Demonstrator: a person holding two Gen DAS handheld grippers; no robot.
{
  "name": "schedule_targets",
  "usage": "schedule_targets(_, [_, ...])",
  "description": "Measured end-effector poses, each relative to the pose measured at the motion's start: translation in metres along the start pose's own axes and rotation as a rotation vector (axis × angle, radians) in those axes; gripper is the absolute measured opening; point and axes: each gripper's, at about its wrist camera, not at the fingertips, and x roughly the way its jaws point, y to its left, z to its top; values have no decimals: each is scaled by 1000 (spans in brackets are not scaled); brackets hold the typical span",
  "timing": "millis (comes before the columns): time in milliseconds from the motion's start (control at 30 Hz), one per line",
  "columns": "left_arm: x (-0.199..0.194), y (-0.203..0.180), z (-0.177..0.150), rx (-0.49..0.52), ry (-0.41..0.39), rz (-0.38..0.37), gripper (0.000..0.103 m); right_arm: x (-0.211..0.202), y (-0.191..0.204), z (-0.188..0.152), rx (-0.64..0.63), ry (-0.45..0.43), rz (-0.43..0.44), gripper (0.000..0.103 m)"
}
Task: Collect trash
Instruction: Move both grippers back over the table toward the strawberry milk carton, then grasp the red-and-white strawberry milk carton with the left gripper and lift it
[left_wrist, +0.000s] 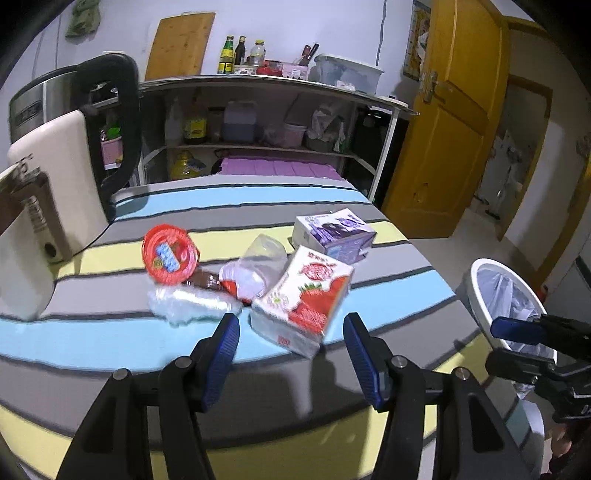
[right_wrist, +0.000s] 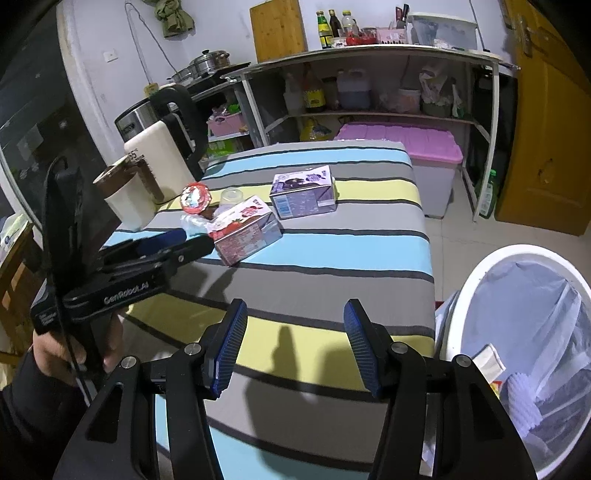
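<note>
Left gripper (left_wrist: 291, 334) jaws apart, empty, lined up just short of red-and-white strawberry milk carton (left_wrist: 303, 299) on striped tablecloth (left_wrist: 92, 343). Right gripper (right_wrist: 293, 332) jaws apart, empty, beside white lined trash bin (right_wrist: 458, 295). Advise straddling carton's narrow sides, closing square. Beyond: crumpled clear plastic wrap (left_wrist: 192, 301), red round lid (left_wrist: 170, 254), purple carton (left_wrist: 334, 232).

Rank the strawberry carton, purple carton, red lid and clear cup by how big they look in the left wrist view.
1. strawberry carton, nearest the camera, so partly inflated
2. purple carton
3. red lid and clear cup: too close to rank, and the cup is partly hidden.
</note>
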Motion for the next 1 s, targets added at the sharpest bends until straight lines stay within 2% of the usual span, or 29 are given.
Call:
schedule_targets(300, [29, 4, 17, 58, 30, -32, 69, 17, -11, 7, 26, 13, 4, 55])
schedule_targets(567, [42, -12, 17, 119, 71, -59, 69, 22, -20, 7, 52, 25, 7, 55])
schedule_targets(633, [40, -17, 16, 129, 69, -47, 65, 21, -22, 7, 57, 23, 4, 55])
schedule_targets(667, [40, -19, 15, 134, 71, -32, 55, 20, -23, 7, 60, 23, 3, 55])
schedule_targets(833, [30, -21, 7, 85, 66, -3, 52, 15, -22, 7, 68, 15, -1, 55])
schedule_targets(1000, [3, -21, -11, 11, 35, 8, 52, 6, -17, 6, 59, 2, -6, 55])
